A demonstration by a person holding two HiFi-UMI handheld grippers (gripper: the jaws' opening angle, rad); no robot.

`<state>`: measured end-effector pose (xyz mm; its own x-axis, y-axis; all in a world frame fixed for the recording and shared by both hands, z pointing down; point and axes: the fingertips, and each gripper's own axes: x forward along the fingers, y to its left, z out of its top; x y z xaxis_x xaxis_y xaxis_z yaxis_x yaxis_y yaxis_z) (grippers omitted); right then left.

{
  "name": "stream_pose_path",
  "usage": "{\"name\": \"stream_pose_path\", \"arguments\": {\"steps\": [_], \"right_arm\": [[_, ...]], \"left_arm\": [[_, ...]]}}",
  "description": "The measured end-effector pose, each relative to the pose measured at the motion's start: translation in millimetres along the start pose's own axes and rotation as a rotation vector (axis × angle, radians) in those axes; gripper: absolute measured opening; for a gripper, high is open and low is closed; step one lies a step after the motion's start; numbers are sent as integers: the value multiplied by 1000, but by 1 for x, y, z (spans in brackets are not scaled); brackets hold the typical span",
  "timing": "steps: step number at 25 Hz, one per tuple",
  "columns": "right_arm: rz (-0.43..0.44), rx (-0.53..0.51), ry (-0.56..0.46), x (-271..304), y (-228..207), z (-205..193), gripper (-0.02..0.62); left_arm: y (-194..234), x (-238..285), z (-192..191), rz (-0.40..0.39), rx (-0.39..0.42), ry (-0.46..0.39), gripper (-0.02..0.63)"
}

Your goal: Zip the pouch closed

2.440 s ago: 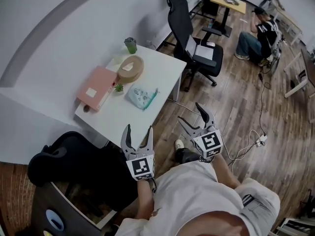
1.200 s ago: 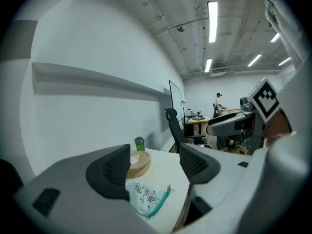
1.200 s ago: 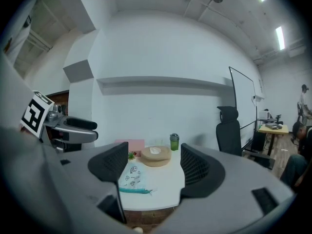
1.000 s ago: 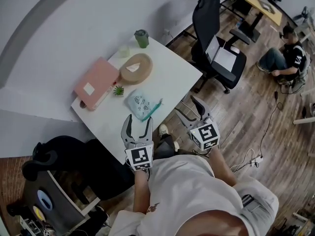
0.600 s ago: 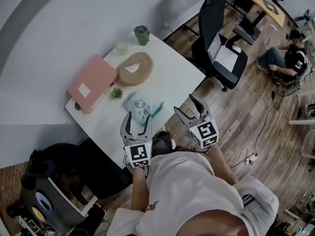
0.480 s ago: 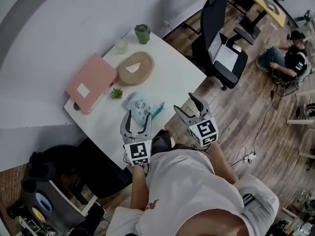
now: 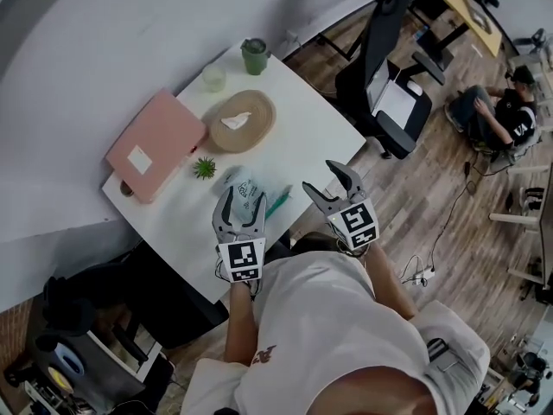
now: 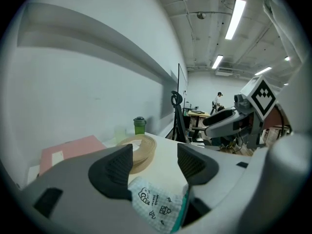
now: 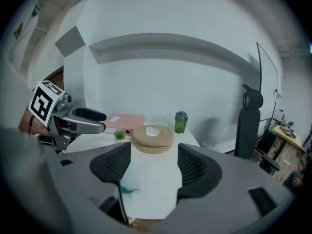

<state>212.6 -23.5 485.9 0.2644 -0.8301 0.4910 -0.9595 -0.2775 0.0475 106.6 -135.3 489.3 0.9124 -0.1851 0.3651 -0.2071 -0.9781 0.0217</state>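
The pouch, white with a teal zipper edge, lies near the front edge of the white counter, close to a small green plant. The left gripper hangs over it, fingers spread though just narrowing a little, the pouch showing between them unpinched. The right gripper, at the counter's edge beside the pouch, also has spread fingers, just narrowing, with nothing between them.

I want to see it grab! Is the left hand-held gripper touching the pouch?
Cannot tell. In the left gripper view the pouch lies below the open left hand-held gripper; neither gap nor contact shows plainly.
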Motion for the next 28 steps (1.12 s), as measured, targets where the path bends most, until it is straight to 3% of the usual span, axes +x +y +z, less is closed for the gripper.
{"name": "stream_pose_path", "arguments": {"steps": [5,10,18,28], "right_arm": [[35,-39,49,19,-5,-5,301],[126,-80,77,38,-7,-11,290],[381,-159,110,65,-10,-26,264],[714,-362,161,86,7,-55,229]], "left_arm": [[8,12,-12,5,-25,32,285],[13,14,-23,76,-58,74,285],[6,12,-38,277,-135,143,276],[-31,9,-67,504,-291,181,247]]}}
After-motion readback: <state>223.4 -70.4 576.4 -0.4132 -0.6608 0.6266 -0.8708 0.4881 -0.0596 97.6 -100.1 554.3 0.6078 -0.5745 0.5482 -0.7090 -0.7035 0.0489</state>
